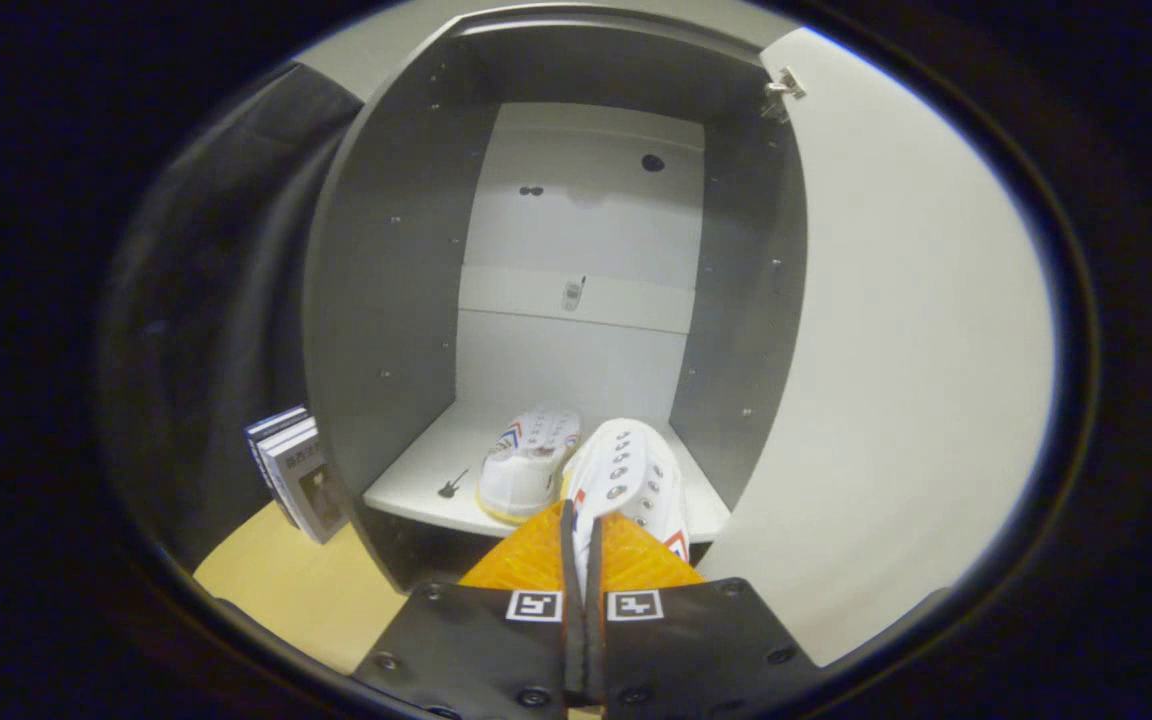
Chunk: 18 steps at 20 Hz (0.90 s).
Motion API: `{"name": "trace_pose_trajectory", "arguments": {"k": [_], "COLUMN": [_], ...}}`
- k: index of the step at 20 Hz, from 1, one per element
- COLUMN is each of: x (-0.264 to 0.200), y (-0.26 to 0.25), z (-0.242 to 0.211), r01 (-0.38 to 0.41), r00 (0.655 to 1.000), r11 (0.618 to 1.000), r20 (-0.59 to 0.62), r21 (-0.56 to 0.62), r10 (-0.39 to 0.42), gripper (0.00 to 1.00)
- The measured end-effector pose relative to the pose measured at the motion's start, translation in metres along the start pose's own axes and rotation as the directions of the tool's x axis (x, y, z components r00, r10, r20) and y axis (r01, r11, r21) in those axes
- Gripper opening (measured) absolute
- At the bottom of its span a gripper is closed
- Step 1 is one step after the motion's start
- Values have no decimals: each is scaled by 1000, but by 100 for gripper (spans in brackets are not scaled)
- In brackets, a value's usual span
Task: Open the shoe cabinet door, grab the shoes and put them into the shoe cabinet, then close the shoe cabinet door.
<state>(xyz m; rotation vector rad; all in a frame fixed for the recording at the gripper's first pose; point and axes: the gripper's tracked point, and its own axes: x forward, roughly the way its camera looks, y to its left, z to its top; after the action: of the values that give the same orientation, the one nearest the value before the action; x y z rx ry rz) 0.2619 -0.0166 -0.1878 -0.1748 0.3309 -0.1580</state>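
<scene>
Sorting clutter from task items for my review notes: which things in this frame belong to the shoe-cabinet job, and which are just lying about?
Job:
- cabinet, open
- door, swung wide
- left shoe on the bottom shelf
- right shoe, pinched at its heel edge by the gripper

Lying about:
- books standing beside the cabinet
- small guitar sticker on the shelf

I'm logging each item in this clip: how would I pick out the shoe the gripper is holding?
Find the open grey cabinet with its white door swung aside. Two white shoes stand on its bottom shelf. The one meant is nearer the door, its heel pinched between the orange fingers of the gripper; the other shoe stands free beside it.
</scene>
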Motion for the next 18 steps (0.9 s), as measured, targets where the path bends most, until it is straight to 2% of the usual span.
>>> {"name": "trace_pose_trajectory", "arguments": {"k": [6,9,14,18], "x": [111,151,184,191], "y": [-27,-27,-19,-14], "z": [5,-1,-12,-18], "r01": [-26,-48,-95,-113], "r00": [998,996,988,985], "r11": [999,997,992,991], "r20": [-51,-84,-130,-143], "r21": [-36,-60,-78,-73], "r10": [24,43,84,102], "gripper": [2,2,2,2]}}
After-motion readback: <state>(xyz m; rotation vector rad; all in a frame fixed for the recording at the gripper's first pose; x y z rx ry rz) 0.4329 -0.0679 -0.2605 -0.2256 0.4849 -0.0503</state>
